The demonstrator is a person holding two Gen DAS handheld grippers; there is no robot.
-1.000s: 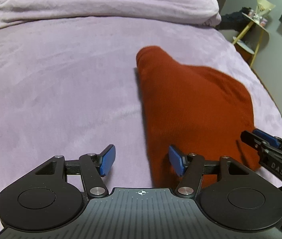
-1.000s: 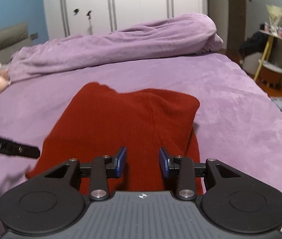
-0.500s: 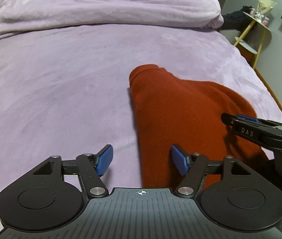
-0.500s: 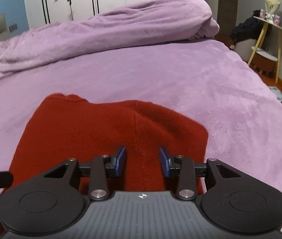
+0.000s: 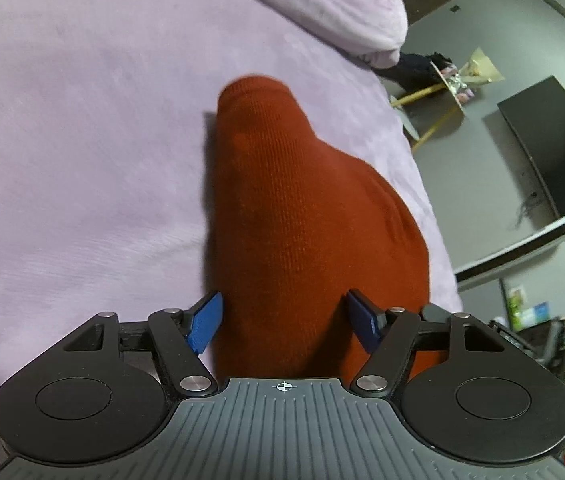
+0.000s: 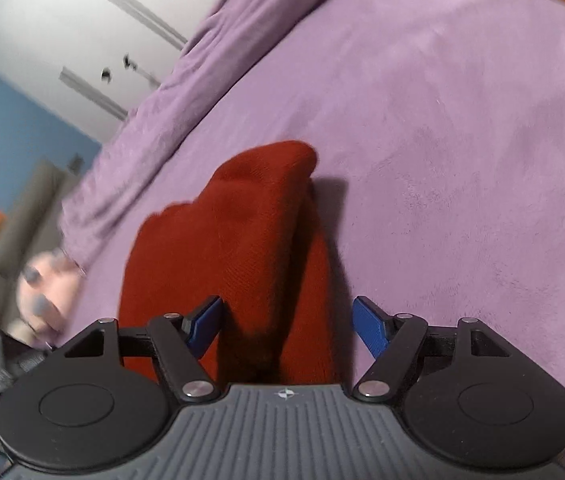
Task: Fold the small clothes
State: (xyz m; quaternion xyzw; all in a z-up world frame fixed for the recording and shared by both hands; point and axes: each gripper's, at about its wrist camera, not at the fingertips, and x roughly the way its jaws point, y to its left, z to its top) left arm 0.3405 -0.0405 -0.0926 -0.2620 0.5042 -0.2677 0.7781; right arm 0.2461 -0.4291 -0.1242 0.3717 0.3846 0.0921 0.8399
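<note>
Rust-red knit garment [image 5: 302, 216] lies on the bed [image 5: 82, 140] just ahead of both your claws, left [image 5: 282, 324] and right [image 6: 288, 326] just opened wide, gripping nothing; closing now could catch only one layer.

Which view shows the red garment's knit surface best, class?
The left wrist view: the garment fills the middle, sharp enough that its knit ribs show, running from a rounded far end to between the open left gripper. The right wrist view shows it darker, blurred and shadowed.
</note>
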